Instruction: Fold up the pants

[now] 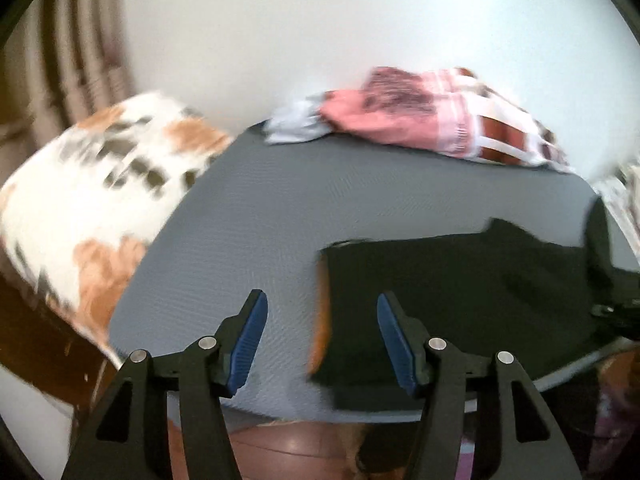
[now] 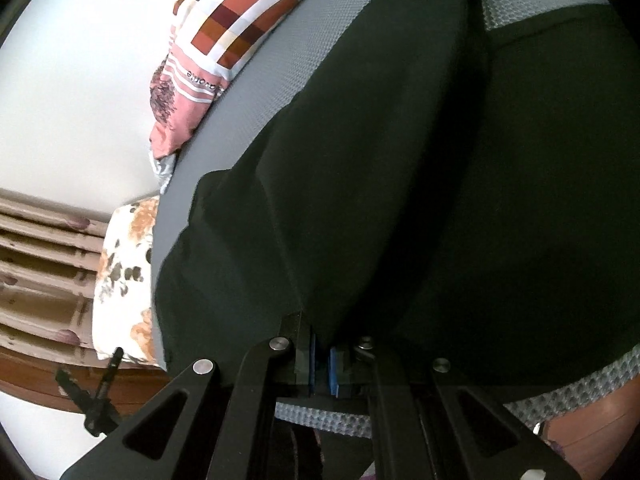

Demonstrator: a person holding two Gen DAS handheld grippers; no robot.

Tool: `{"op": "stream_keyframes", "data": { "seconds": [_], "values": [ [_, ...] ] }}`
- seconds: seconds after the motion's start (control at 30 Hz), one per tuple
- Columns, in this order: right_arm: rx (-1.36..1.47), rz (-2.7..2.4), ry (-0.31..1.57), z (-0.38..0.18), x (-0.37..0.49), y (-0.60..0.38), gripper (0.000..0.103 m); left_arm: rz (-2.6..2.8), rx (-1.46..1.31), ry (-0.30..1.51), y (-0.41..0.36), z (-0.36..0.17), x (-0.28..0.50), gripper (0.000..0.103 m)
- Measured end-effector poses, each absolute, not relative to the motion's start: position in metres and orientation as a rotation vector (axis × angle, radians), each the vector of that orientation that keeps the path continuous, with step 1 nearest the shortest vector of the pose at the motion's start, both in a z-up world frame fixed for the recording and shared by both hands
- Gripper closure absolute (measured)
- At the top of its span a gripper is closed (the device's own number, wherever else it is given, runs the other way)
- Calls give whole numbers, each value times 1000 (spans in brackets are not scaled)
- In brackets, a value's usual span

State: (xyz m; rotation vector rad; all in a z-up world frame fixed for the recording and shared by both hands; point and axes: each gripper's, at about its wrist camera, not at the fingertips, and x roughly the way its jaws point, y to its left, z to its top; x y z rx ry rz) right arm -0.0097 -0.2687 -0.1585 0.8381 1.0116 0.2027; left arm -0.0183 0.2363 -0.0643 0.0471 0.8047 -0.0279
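One pair of dark pants [image 2: 400, 168] lies on the grey tabletop [image 1: 248, 216], directly ahead of both tongs. Right tongs [image 2: 322, 364] are pressed together, pinching a pants edge, probably to carry a fold. Left tongs [image 1: 320, 340] are spread and empty, straddling the pants' left edge.

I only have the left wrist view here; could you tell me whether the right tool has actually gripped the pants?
Observer: Yes, the right tool is shut on the near edge of the dark pants.
Operator: Thank you. Is the fabric lifted or lying flat there?
Observer: It rises in a fold straight out of the closed blue pads.
Operator: And what lies beyond the pants on that side?
Observer: A checked pillow sits at the far edge of the grey mat, with a pink garment beside it.
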Motion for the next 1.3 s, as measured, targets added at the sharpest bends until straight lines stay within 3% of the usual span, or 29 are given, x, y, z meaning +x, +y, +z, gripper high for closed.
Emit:
{"op": "stream_keyframes", "data": {
  "seconds": [0.13, 0.3, 0.4, 0.47, 0.6, 0.77, 0.83, 0.9, 1.1, 1.13, 1.17, 1.3],
  "values": [
    [825, 226, 1004, -154, -14, -264, 97, -218, 120, 829, 165, -69, -4, 45],
    [893, 296, 972, -161, -14, -272, 95, -358, 277, 995, 104, -136, 13, 49],
    [942, 369, 920, -160, -13, -286, 93, -390, 235, 1121, 101, -168, 23, 51],
    [956, 395, 895, -159, -7, -298, 85, -369, 216, 1114, 102, -173, 25, 51],
    [1057, 441, 808, -156, 22, -340, 54, -353, 227, 1107, 101, -173, 26, 50],
    [1068, 317, 735, -142, 69, -397, 48, -328, 231, 1110, 98, -173, 22, 50],
    [1022, 239, 723, -133, 89, -420, 52, -324, 228, 1113, 99, -173, 23, 50],
    [994, 199, 725, -126, 110, -439, 65, -318, 231, 1116, 96, -174, 23, 49],
    [928, 84, 812, -127, 157, -470, 67, -307, 218, 1119, 96, -176, 26, 47],
    [934, 71, 830, -134, 161, -475, 74, -304, 218, 1118, 96, -176, 27, 46],
    [941, 64, 847, -137, 164, -475, 101, -300, 215, 1118, 95, -176, 27, 46],
    [944, 40, 720, -114, 129, -480, 99, -295, 200, 1122, 96, -177, 28, 45]
  ]
}}
